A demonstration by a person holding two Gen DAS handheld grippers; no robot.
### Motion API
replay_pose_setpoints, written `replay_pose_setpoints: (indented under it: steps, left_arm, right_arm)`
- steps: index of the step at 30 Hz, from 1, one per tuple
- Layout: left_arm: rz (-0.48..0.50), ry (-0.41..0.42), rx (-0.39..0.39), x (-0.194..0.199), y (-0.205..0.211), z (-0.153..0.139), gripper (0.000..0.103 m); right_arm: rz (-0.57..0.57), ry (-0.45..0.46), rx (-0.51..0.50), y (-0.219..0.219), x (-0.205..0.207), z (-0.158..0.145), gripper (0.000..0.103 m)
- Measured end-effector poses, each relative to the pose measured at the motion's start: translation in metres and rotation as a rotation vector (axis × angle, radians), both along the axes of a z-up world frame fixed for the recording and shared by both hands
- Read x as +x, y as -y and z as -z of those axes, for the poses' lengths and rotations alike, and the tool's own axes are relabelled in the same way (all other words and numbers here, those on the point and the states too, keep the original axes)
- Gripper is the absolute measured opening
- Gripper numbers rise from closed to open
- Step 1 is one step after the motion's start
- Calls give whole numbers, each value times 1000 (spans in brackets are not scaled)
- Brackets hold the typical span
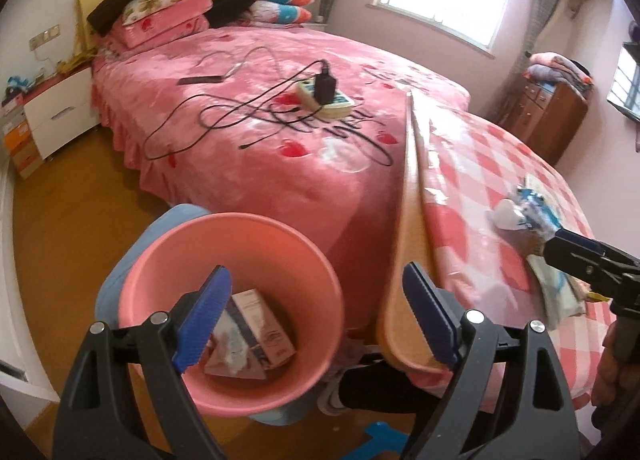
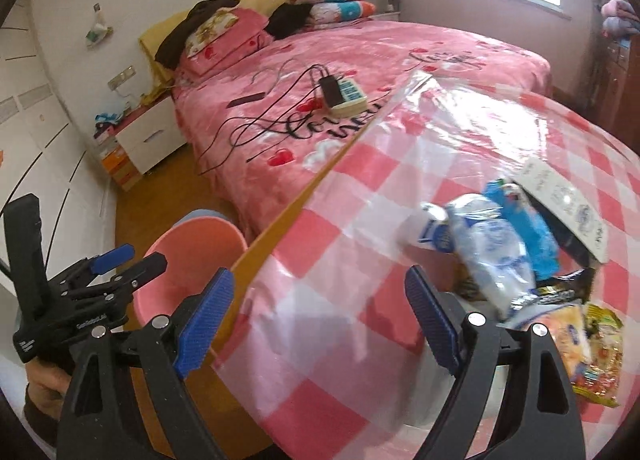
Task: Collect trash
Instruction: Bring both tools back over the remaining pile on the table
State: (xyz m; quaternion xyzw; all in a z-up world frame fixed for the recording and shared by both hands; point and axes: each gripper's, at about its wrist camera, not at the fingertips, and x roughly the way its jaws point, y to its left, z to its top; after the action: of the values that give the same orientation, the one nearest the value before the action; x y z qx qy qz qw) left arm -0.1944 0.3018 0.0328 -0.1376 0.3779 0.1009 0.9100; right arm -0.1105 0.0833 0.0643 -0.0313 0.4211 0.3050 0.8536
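Observation:
A pink bin [image 1: 232,252] stands on the floor beside the table's edge, with a white-and-blue carton [image 1: 260,336] lying inside. My left gripper [image 1: 316,274] hangs open just above the bin, nothing between its blue pads [image 1: 200,320]. Trash is heaped on the pink checked table [image 2: 352,187]: a crumpled white-and-blue plastic bag [image 2: 492,256], a blue wrapper [image 2: 536,227], yellow snack packets [image 2: 596,344] and a flat white box [image 2: 568,199]. My right gripper [image 2: 318,276] is open over the tablecloth, left of that heap and apart from it. In the right wrist view the bin [image 2: 188,256] and left gripper [image 2: 136,260] show at lower left.
A bed [image 1: 256,163] with a pink cover fills the middle, carrying a power strip [image 1: 324,97], cables and a phone. A white nightstand [image 1: 56,115] stands far left, a wooden dresser [image 1: 548,115] far right. The bin rests on something light blue [image 1: 120,260]. Bare wood floor [image 1: 72,227] lies left of it.

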Motion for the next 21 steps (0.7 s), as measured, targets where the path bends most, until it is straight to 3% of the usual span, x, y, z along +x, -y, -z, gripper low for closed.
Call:
replay_pose_setpoints:
  steps: [21]
  left_arm:
    - [139, 39, 42, 15, 75, -30, 88]
  right_arm:
    - [139, 111, -11, 69, -9, -14, 86]
